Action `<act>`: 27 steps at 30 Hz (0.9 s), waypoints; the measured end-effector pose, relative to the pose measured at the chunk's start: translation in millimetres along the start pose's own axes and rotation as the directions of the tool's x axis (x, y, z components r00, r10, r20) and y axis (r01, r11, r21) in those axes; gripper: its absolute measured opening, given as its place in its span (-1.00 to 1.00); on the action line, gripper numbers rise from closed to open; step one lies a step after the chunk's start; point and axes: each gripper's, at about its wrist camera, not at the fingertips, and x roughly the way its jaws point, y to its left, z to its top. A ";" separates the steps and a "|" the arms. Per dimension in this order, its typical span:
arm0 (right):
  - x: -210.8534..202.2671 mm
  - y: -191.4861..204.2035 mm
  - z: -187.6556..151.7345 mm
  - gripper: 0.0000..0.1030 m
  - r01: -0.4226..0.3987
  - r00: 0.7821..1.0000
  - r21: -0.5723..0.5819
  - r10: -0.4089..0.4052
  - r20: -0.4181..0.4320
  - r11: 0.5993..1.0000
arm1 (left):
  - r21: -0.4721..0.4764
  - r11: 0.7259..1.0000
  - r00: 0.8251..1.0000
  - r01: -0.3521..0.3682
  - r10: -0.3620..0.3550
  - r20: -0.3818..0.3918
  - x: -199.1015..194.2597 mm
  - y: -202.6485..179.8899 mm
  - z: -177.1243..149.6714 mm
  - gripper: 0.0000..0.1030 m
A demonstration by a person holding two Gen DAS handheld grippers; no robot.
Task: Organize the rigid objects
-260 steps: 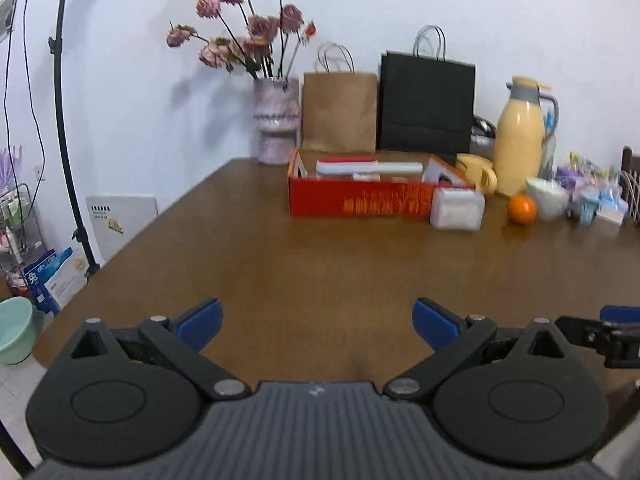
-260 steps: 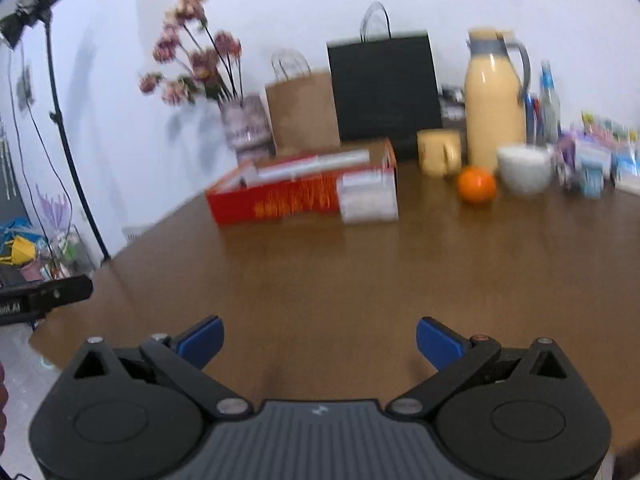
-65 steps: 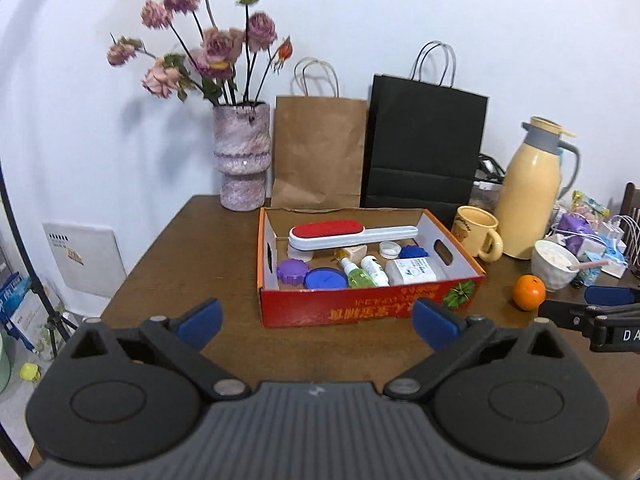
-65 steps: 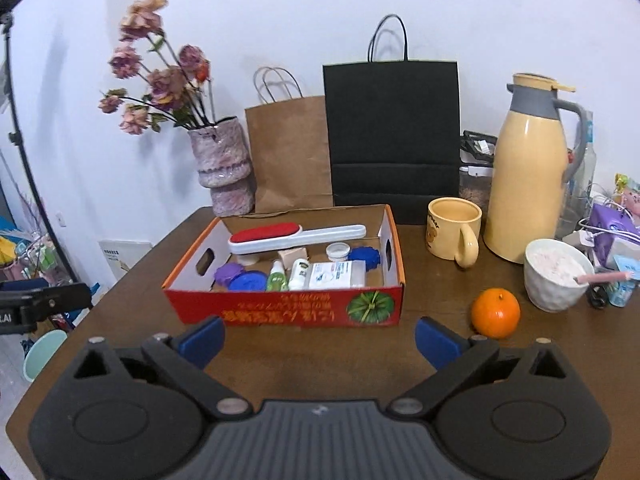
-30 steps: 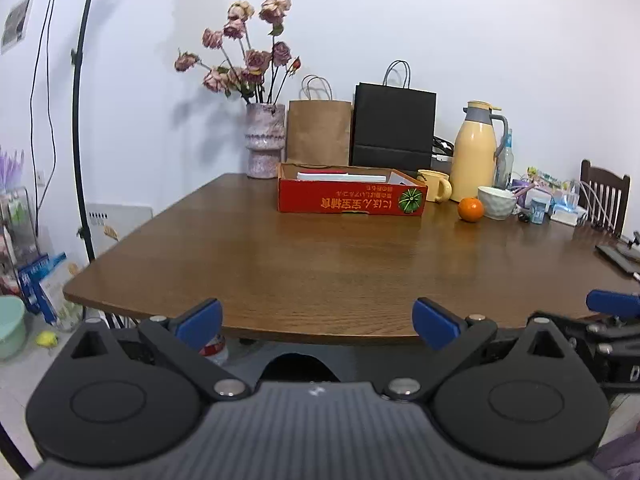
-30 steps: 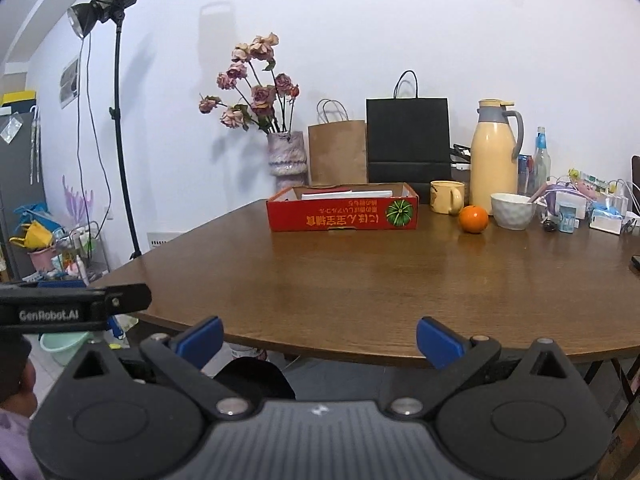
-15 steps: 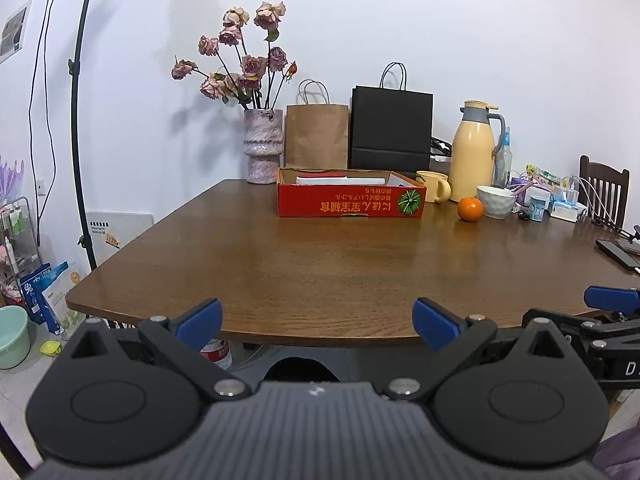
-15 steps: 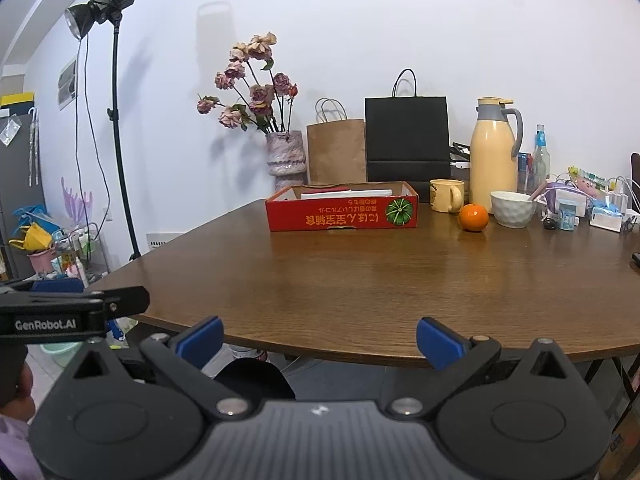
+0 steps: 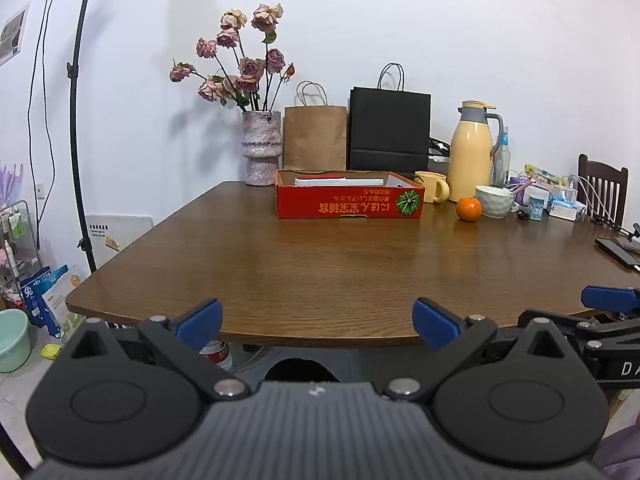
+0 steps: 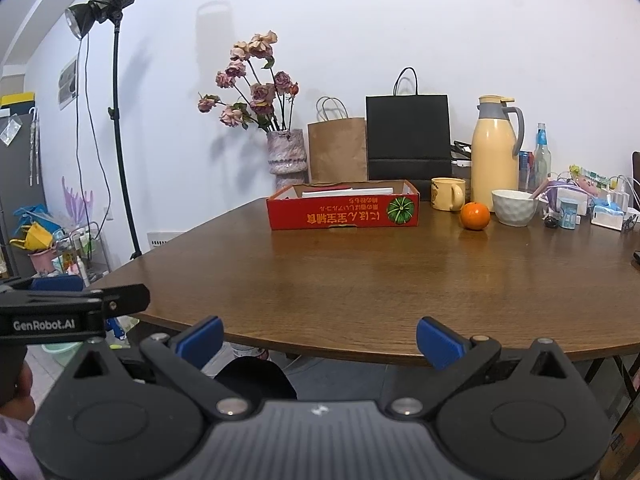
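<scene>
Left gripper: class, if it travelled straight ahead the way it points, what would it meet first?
Probably the red cardboard box, after passing over bare wooden table. The left gripper is open and empty; depth is uncertain.

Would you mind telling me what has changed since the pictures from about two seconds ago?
Both grippers pulled back from the red box to beyond the table's near edge. The left gripper and right gripper remain open and empty. The box, orange and mug stayed put.

A home: a big brown wooden table (image 9: 340, 264) holds a pink flower vase (image 9: 261, 147), with a yellow jug (image 9: 471, 157) to the vase's right.
</scene>
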 end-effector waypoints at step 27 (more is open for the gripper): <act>1.2 -0.6 0.3 1.00 -0.001 1.000 0.003 0.001 0.000 1.000 | 0.011 1.000 1.000 0.003 -0.003 0.006 -2.7 2.3 2.0 1.00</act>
